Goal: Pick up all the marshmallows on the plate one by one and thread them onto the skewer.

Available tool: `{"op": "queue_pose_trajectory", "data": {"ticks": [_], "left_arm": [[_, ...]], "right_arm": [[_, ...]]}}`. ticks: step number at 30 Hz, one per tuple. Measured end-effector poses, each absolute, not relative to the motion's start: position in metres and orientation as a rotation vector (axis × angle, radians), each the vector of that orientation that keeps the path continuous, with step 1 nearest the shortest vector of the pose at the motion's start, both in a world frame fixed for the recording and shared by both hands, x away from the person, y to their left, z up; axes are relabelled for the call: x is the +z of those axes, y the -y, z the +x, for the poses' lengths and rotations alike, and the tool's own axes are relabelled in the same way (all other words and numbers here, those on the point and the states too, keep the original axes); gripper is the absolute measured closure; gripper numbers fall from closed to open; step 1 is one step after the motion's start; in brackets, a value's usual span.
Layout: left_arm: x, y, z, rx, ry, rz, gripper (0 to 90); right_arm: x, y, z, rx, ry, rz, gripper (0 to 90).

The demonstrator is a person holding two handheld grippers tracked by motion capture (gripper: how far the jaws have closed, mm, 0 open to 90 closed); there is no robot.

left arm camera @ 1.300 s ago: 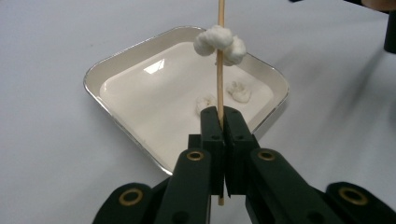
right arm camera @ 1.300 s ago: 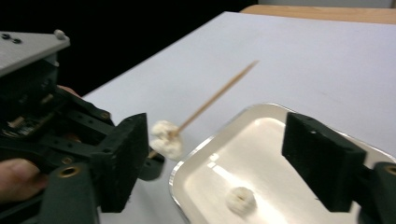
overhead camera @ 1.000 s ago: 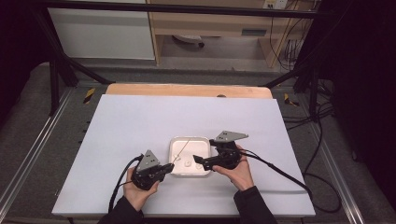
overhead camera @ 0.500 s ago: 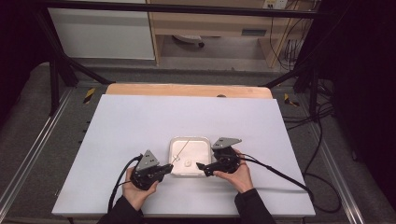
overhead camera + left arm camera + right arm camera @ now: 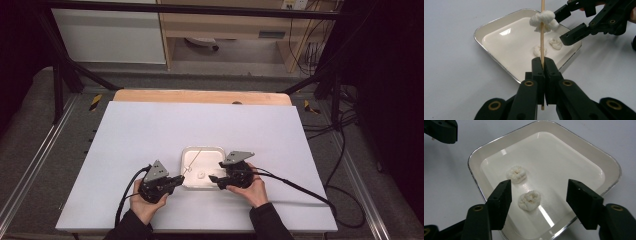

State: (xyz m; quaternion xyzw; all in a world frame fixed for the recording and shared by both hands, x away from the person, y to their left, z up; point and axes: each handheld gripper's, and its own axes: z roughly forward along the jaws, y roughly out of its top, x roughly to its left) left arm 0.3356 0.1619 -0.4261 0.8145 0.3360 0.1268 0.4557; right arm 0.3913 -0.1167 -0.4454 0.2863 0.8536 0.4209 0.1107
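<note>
My left gripper (image 5: 543,65) pinches a wooden skewer (image 5: 542,37) carrying one marshmallow (image 5: 543,20). My right gripper (image 5: 539,195), fingers spread, hovers over two marshmallows (image 5: 529,200) in the white tray (image 5: 609,170).

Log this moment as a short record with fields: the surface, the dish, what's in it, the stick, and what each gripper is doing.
surface: white table top
dish: shallow white square dish with a metal rim, near the table's front edge
in dish: two white fluffy lumps lying loose
stick: thin wooden skewer, upright, a white fluffy lump threaded on it
left gripper: shut on the skewer
right gripper: open, jaws either side of the nearer lump, above the dish
</note>
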Motion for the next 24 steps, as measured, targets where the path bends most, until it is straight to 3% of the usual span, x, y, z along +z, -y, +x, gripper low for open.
{"op": "queue_pose_trajectory", "data": {"ticks": [11,24], "left_arm": [[-0.426,-0.162,0.335,0.313,-0.825,2.009,88.4],[-0.426,-0.161,0.335,0.312,-0.820,2.011,88.4]], "right_arm": [[-0.454,0.106,0.392,1.173,-2.558,0.759,55.8],[-0.455,0.105,0.390,1.169,-2.558,0.745,67.9]]}}
